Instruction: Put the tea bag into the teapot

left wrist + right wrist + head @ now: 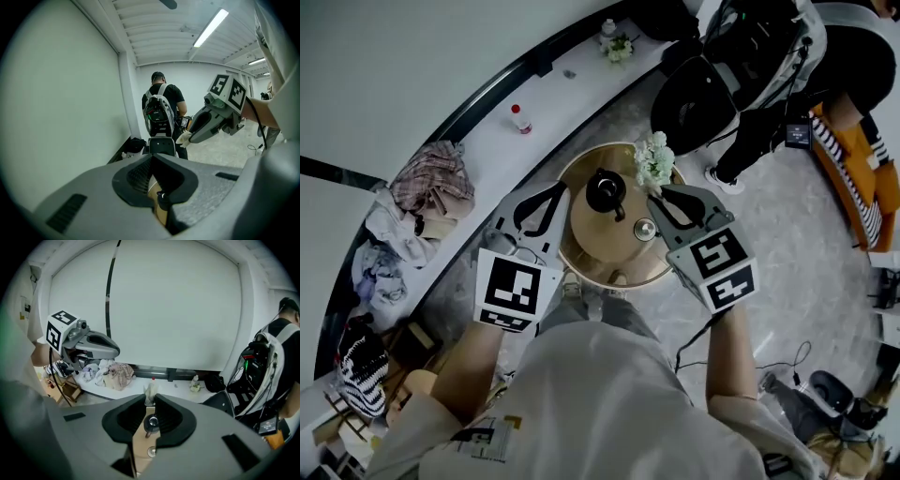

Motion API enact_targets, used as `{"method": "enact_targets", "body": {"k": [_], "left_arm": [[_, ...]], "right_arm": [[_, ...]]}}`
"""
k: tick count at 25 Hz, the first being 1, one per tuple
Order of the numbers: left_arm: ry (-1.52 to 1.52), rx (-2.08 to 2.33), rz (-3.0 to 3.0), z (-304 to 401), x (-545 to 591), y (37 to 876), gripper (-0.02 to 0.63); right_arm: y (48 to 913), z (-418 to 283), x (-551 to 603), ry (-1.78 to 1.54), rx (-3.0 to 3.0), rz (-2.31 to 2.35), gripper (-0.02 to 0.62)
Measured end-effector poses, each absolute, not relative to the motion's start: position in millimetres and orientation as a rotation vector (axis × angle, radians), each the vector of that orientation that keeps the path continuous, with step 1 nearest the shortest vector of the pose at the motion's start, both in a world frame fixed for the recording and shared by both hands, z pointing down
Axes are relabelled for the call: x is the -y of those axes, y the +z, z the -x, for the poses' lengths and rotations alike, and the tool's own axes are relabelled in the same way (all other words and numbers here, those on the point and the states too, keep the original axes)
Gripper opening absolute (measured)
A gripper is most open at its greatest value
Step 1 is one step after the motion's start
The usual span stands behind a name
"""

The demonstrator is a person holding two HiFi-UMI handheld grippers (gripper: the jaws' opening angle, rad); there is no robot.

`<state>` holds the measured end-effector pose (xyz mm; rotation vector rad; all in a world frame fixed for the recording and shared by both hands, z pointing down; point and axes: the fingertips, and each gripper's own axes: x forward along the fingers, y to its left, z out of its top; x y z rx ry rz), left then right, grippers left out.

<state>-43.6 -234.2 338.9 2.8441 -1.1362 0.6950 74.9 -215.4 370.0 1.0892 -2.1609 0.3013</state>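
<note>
A black teapot (606,190) stands open on the round wooden table (581,246), and its lid (645,228) lies beside it to the right. My right gripper (654,194) is shut on the pale, crumpled tea bag (654,161), holding it just right of the teapot and above the table. In the right gripper view the tea bag (150,391) sticks up between the tips, with the teapot (151,422) below in the gap. My left gripper (561,190) hovers left of the teapot, jaws together and empty. The left gripper view shows the tea bag (183,139) at the right gripper's tip.
A curved white ledge behind the table carries a heap of clothes (431,183), a red-capped bottle (520,119) and small flowers (619,47). A person with a backpack (160,110) stands beyond the table by a black chair (694,103). Cables lie on the floor at the right.
</note>
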Motion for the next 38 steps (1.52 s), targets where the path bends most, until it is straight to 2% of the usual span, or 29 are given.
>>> {"method": "enact_targets", "body": {"k": [12, 26, 38], "left_arm": [[0.807, 1.109, -2.796, 28.3, 273.8, 390.4, 0.008], [0.898, 0.956, -2.722, 8.9, 296.1, 489.7, 0.008], [1.010, 0.934, -2.563, 20.5, 321.3, 585.1, 0.008]], "right_arm": [[454.5, -74.3, 254.0, 0.349, 2.030, -0.865, 0.058], [570.6, -77.6, 280.5, 0.455, 1.896, -0.684, 0.058], [664.8, -73.5, 288.2, 0.514, 1.796, -0.551, 0.058]]}}
